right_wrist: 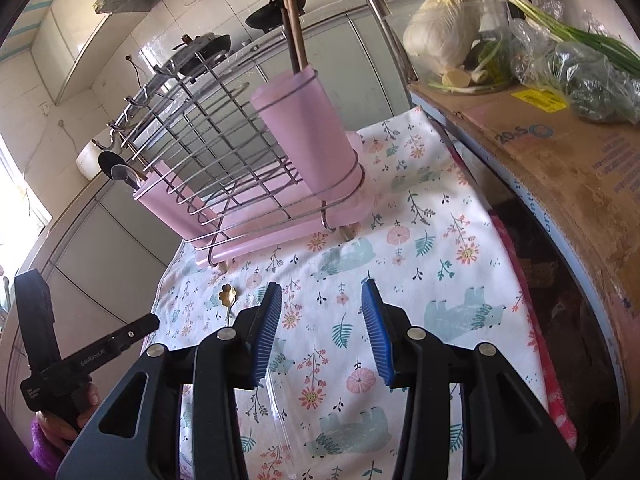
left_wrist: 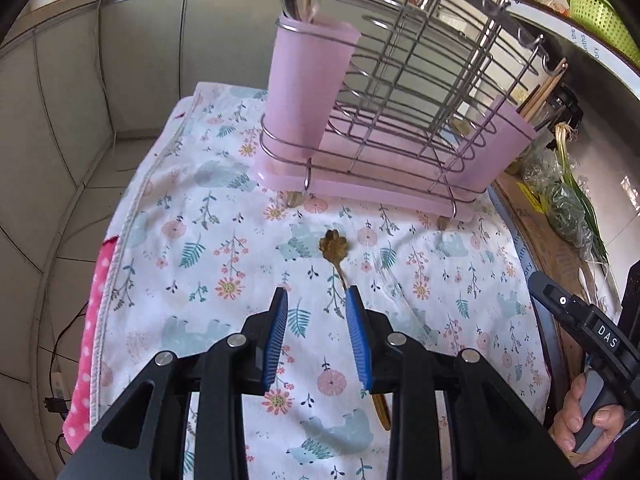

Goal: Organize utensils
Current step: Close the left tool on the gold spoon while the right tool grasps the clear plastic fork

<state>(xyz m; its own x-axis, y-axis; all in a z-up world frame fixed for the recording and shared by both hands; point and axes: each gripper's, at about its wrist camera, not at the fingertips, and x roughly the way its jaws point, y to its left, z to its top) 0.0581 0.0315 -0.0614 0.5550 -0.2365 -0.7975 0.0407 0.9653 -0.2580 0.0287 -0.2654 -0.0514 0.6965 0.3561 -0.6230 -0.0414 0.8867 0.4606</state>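
1. My left gripper (left_wrist: pixel 317 295) hangs part-open and empty, its ribbed blue pads (left_wrist: pixel 276 336) over the floral cloth (left_wrist: pixel 192 216); the right pad is beside the gold spoon's (left_wrist: pixel 335 245) thin handle.
2. My right gripper (right_wrist: pixel 322 286) is likewise part-open and empty.
3. Only the right view shows a clear plastic utensil (right_wrist: pixel 280 420) under that gripper.
4. The spoon, with its flower-shaped bowl, lies just before the wire rack (left_wrist: pixel 404 112) with pink plastic cups (left_wrist: pixel 304 80).

Both wrist cameras look steeply down along their tongs, close over the floral cloth (left_wrist: pixel 192 216); both views share the dish rack (left_wrist: pixel 400 120) and apparently the golden spoon (right_wrist: pixel 228 296).
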